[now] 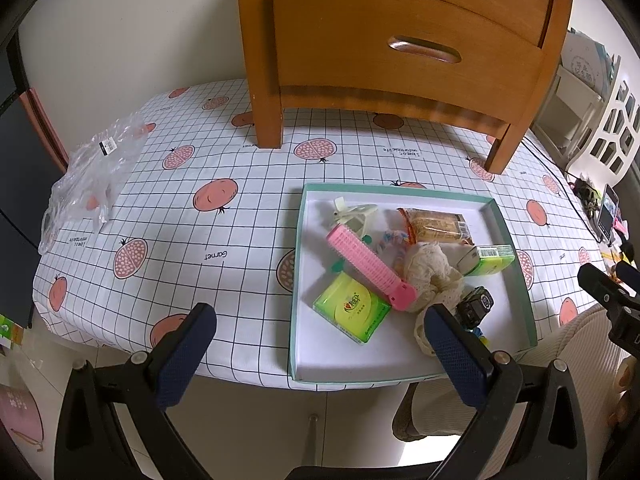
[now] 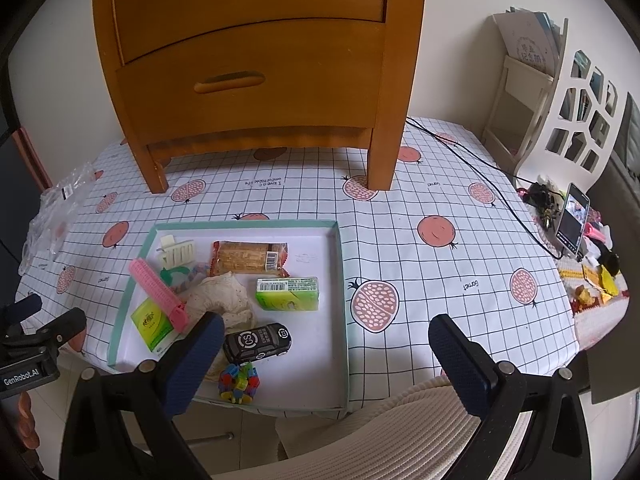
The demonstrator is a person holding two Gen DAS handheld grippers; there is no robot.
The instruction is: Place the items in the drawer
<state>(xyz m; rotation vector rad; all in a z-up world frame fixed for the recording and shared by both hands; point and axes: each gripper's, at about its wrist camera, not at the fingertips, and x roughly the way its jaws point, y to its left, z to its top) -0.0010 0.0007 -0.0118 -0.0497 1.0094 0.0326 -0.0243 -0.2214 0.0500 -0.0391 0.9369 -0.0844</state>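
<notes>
Shallow teal-rimmed tray (image 2: 340,280) sits at the near edge of the bench (image 2: 440,288), its front rim level with the bench edge or slightly over it; landmark for all below. Behind the tray, a strip of bare checked cloth, then the wooden cabinet (image 2: 256,80) on four legs, both drawers shut, lower drawer (image 2: 248,92) with a recessed handle. Right of the tray, a wide open stretch of cloth up to a black cable (image 2: 480,168) and a propped phone (image 2: 573,220) at the far right edge. Left of the tray, open cloth as far as a crumpled clear plastic bag (image 1: 92,176). In the tray: pink comb-like clip (image 2: 158,292), cream hair claw (image 2: 178,254), biscuit packet (image 2: 250,258), two green tissue packs (image 2: 288,299), lace cloth (image 2: 224,300), black toy car (image 2: 258,342), colourful block toy (image 2: 239,383) near the front rim. Left gripper (image 1: 320,344) hangs above the tray's front left corner, tilted steeply down, jaws spread wide, nothing between them. Right gripper (image 2: 326,360) hangs above the tray's front right corner, likewise tilted down, jaws spread wide and empty. A ribbed cream sleeve (image 2: 380,432) shows below the tray
</notes>
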